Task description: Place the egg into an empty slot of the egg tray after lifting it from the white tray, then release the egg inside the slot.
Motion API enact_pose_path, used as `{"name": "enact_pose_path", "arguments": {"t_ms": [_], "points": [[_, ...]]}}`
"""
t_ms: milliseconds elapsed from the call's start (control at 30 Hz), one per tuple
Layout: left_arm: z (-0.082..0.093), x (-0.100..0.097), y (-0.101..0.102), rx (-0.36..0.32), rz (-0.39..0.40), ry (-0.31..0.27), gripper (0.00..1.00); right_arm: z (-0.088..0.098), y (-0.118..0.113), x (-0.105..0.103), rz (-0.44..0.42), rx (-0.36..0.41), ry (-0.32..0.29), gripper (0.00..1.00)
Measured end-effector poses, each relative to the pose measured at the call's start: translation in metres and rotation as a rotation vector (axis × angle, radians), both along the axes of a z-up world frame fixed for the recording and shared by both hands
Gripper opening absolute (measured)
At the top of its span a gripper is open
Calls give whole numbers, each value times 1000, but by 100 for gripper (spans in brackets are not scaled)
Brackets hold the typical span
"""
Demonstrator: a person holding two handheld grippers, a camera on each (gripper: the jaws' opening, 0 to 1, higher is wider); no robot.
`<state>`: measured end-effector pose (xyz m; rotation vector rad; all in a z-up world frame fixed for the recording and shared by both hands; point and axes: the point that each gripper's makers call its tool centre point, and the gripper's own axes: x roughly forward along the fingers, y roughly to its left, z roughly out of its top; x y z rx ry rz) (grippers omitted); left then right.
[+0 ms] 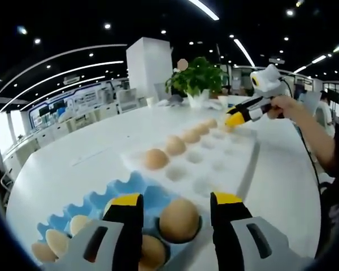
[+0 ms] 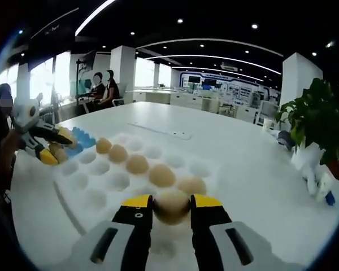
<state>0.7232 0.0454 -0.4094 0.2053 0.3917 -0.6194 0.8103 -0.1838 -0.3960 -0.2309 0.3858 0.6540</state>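
Note:
My left gripper (image 1: 178,200) stands open over the blue egg tray (image 1: 130,189). A brown egg (image 1: 179,221) rests in a slot between its yellow-tipped jaws, with a gap on each side. Several more eggs (image 1: 56,241) lie in that tray. Beyond it is the white tray (image 1: 214,164) with a row of eggs (image 1: 156,158). At its far end my right gripper (image 1: 233,119) is held by a hand. In the right gripper view, the right gripper (image 2: 171,202) is shut on an egg (image 2: 171,208) at the near end of the white tray (image 2: 96,186). The left gripper (image 2: 48,148) hangs over the blue tray (image 2: 83,139).
A potted plant (image 1: 198,79) stands at the table's far edge and appears again, plant (image 2: 319,121). A white pillar (image 1: 150,65) rises behind it. The person's forearm (image 1: 311,127) reaches in from the right. People sit at another table (image 2: 101,87).

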Motion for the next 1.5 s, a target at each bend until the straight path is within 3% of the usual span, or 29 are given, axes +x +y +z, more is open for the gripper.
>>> {"name": "enact_pose_path", "arguments": {"t_ms": [1500], "points": [[1,-7,15,-22,16,1,47,14,92,-32,202,-13,-11,27]]}}
